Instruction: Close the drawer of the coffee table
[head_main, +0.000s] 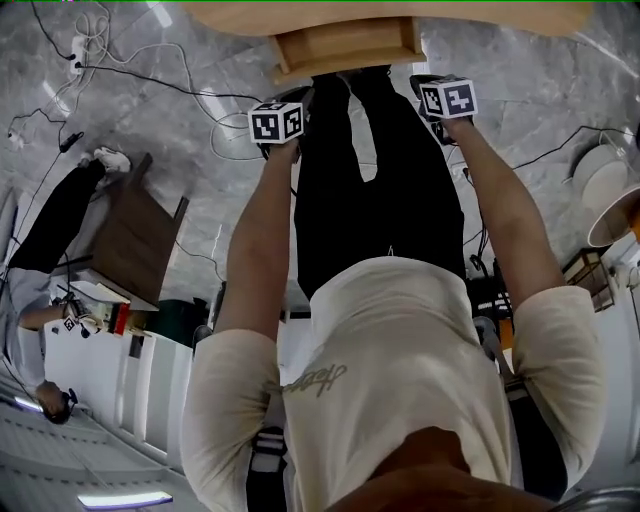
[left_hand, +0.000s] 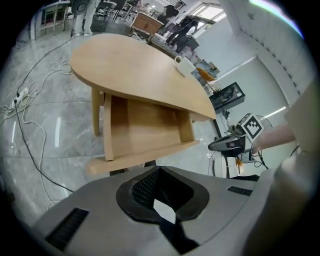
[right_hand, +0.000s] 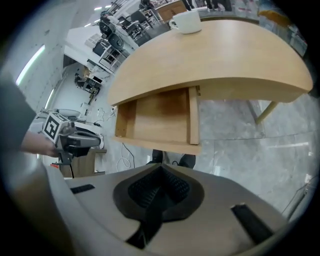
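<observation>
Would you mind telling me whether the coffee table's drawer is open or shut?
Open: the drawer juts out from under the tabletop, its bare wooden inside visible and empty.

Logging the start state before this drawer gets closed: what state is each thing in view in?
drawer: open, pulled out, nothing visible inside.
left gripper: jaws together, holding nothing.
right gripper: jaws together, holding nothing.
cup: upright on the coffee table.
</observation>
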